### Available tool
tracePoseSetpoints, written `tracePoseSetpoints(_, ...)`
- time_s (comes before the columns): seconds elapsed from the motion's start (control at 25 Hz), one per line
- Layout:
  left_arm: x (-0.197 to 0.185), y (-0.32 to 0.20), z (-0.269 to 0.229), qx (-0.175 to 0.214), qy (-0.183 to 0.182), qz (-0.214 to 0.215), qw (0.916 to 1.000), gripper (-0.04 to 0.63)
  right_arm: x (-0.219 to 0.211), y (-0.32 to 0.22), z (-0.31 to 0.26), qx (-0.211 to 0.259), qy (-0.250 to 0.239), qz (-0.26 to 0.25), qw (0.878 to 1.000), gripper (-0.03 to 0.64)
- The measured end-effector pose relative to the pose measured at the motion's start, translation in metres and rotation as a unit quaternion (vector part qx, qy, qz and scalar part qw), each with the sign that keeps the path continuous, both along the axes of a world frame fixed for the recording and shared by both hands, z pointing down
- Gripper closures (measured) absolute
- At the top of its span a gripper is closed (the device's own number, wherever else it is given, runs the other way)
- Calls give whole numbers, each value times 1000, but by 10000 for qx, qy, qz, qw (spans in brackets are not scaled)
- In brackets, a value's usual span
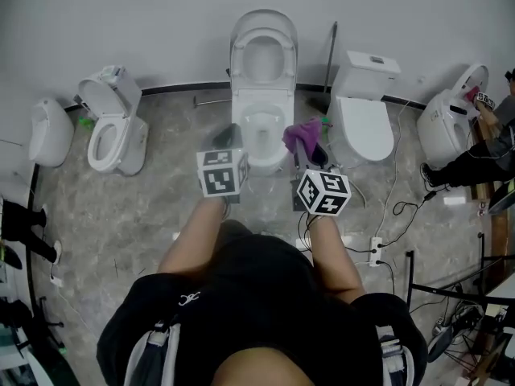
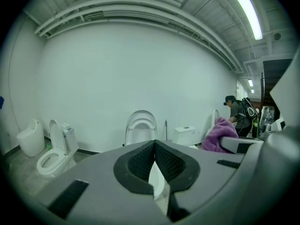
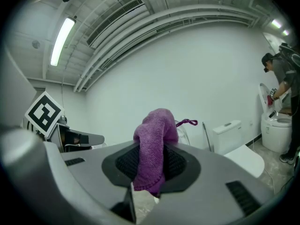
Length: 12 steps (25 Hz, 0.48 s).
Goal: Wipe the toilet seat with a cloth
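Steep downward look at a white toilet (image 1: 264, 111) set against a pale wall (image 1: 121, 22), lid (image 1: 264, 55) raised. Just in front of its bowl, two grippers held side by side. Left gripper (image 2: 154, 149) before the bowl's left edge, jaws pressed together with nothing between them. Right gripper (image 3: 151, 159) before the bowl's right edge, jaws clamped on a purple cloth (image 3: 155, 139), the cloth bunched up above the jaw tips, just right of the bowl's rim. To the toilet's left, an open toilet (image 1: 113, 131) and, farther left, a rounded white fixture (image 1: 50, 131). To its right, a closed toilet (image 1: 366, 115), then another toilet (image 1: 451, 119) with a second person (image 1: 487, 139) bent over it. On the grey floor (image 1: 121, 215), nearer than the toilet and to its right, a power strip (image 1: 375, 252) with trailing cables (image 1: 394, 207).
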<state>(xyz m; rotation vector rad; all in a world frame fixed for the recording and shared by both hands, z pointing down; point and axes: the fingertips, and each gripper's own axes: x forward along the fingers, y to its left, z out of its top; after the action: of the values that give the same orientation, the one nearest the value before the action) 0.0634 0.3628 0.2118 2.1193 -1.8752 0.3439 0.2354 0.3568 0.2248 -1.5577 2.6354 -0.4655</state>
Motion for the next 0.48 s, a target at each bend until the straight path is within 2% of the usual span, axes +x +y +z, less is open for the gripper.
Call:
tracePoseSetpoints(0.2, 2, -18, 15, -161, 9, -23, 9999, 598, -1, -14, 10, -86, 86, -109, 9999, 525)
tracePoseSetpoints(0.48, 20, -64, 17, -110, 53, 268, 9996, 598, 18, -46, 18, -95, 95, 187, 9997, 525)
